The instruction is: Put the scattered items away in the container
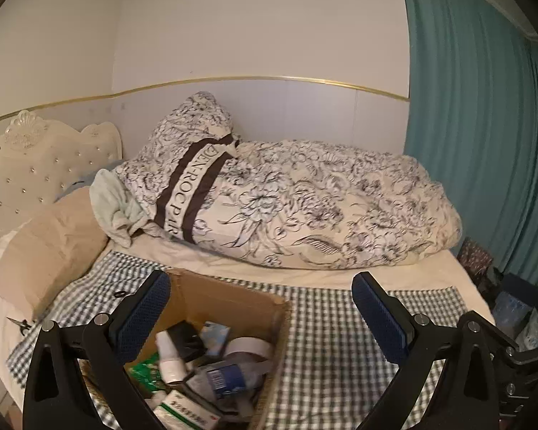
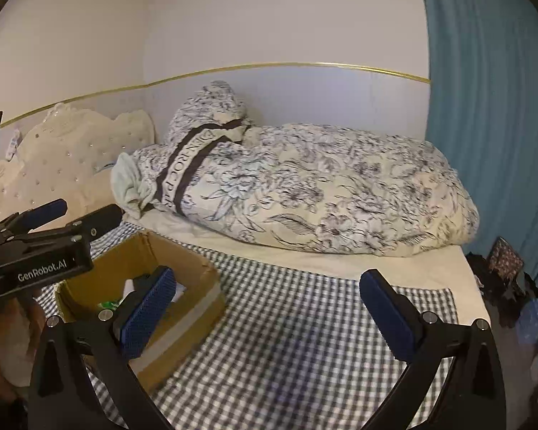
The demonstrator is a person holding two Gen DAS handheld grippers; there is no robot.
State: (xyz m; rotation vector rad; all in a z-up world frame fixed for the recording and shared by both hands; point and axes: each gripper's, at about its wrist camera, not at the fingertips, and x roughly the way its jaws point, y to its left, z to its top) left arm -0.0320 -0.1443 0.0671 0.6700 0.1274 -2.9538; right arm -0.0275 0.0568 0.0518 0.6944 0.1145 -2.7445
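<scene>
while the left hand-held gripper (image 1: 260, 308) hangs wide open and empty over the cardboard box (image 1: 233, 297) of small items on the bed's checked cloth (image 2: 305, 322), the right hand-held gripper (image 2: 265, 308), just beside it, gapes empty too.

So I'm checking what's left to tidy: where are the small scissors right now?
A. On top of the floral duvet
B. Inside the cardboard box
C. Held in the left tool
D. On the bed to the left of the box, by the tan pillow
D: the left wrist view shows the scissors lying on the bed beside the tan pillow, outside the cardboard box.
</scene>
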